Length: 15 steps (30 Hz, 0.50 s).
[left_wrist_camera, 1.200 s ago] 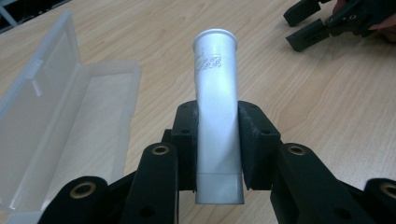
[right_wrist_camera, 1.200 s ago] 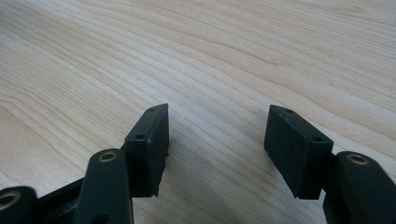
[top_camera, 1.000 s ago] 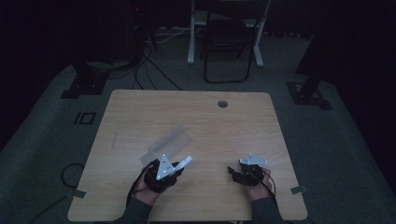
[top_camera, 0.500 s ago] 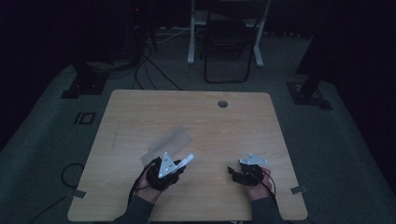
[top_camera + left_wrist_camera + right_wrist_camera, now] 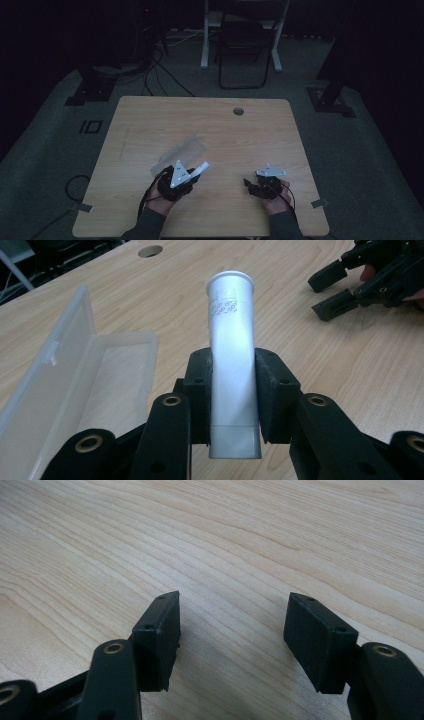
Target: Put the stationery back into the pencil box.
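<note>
Left claw (image 5: 234,405) is gripping the tube (image 5: 231,345) beside the open case (image 5: 115,375); right claw (image 5: 232,640) is gaping empty over the table (image 5: 250,540).

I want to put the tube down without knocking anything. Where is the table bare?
Bare wood runs from the round hole to the right claw. It is crowded at the open clear case, beside the left claw gripping the tube.

Your high view looks forward and down on the whole table (image 5: 210,125) from above your side. Each gripper view sits close, low over the wood, looking along its jaws. The left gripper view shares the right gripper (image 5: 345,287) with the high view.
</note>
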{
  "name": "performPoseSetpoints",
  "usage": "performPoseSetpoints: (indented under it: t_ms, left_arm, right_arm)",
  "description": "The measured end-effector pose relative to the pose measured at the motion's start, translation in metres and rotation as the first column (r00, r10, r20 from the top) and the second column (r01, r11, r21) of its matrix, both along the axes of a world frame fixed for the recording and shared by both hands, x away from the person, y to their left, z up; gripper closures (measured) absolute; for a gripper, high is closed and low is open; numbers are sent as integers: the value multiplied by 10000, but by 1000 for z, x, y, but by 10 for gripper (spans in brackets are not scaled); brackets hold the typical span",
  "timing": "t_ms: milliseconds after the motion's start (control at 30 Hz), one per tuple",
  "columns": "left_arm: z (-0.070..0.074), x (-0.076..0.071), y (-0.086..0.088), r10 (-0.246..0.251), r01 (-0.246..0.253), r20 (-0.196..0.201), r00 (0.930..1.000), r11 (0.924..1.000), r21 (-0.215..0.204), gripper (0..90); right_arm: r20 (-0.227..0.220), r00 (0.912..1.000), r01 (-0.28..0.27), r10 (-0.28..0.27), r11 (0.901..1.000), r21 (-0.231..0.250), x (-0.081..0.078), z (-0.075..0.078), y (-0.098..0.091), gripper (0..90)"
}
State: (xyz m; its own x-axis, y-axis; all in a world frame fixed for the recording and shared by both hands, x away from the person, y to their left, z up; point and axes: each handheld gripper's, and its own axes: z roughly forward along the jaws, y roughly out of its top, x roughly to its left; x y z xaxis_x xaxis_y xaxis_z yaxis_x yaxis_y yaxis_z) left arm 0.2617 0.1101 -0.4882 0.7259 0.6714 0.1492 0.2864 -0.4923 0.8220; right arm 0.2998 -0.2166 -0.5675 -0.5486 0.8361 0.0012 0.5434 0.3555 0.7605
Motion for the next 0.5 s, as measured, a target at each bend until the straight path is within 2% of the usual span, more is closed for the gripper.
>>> performPoseSetpoints:
  t_ms: [500]
  left_arm:
    - [2,8,-3,-42,42,133,9999,10000,48,706]
  right_arm:
    - [5,10000,-12,12,10000,-4,0,0,0,393]
